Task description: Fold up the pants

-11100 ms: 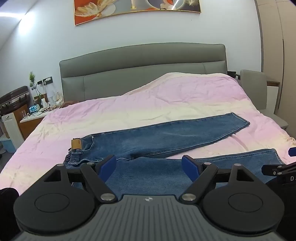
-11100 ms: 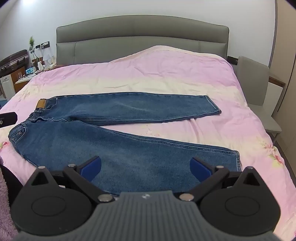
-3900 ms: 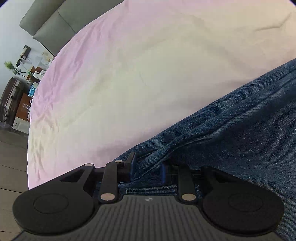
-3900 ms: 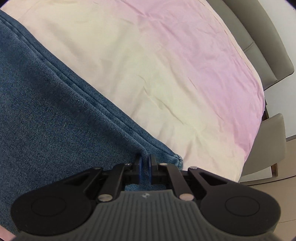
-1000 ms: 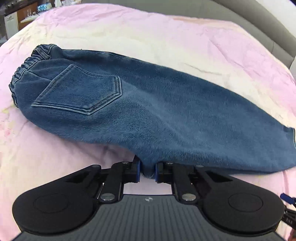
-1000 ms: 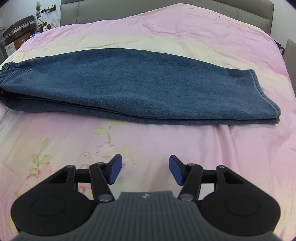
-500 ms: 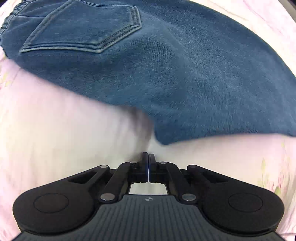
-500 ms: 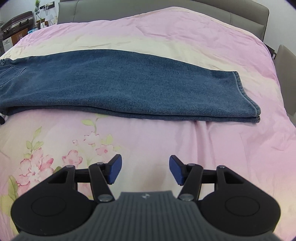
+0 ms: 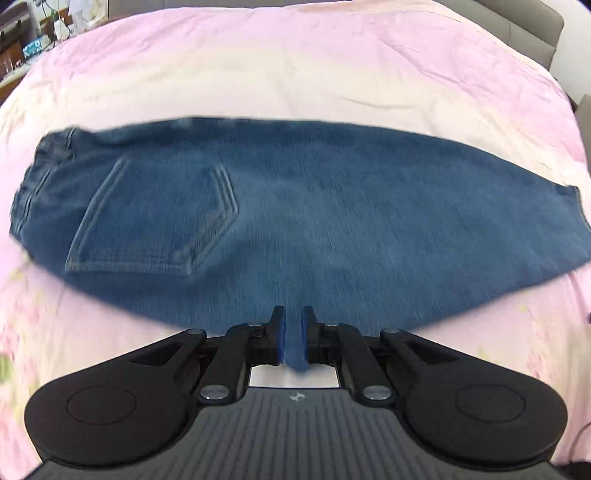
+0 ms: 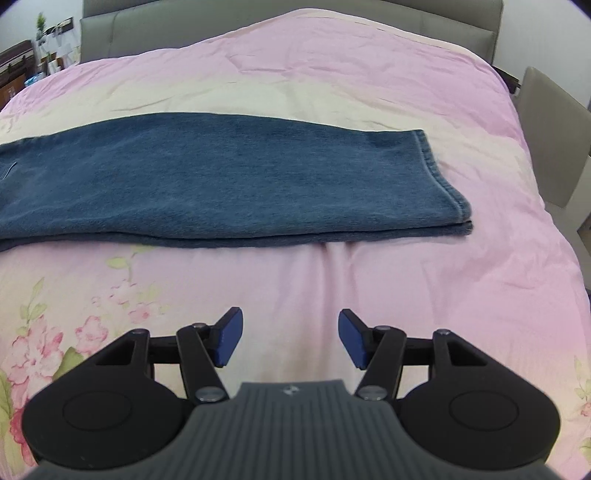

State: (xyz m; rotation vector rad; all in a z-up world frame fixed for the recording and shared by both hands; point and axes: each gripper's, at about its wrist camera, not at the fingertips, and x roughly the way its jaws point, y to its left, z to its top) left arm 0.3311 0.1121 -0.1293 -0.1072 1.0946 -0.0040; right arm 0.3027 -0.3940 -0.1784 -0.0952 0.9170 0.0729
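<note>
No readable text, labels or numbers anywhere (jeans and bedding bear none)

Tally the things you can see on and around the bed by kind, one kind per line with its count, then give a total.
Jeans: 1, folded lengthwise on the bed
Hand-held grippers: 2, left hand-held gripper, right hand-held gripper
Pink floral duvet: 1
Grey headboard: 1
Grey chair: 1
Total: 6

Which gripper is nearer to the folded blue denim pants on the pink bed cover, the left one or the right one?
Left. The left gripper has the near edge of the folded blue denim pants between its jaws. The right gripper is open over the pink bed cover, apart from them.
</note>
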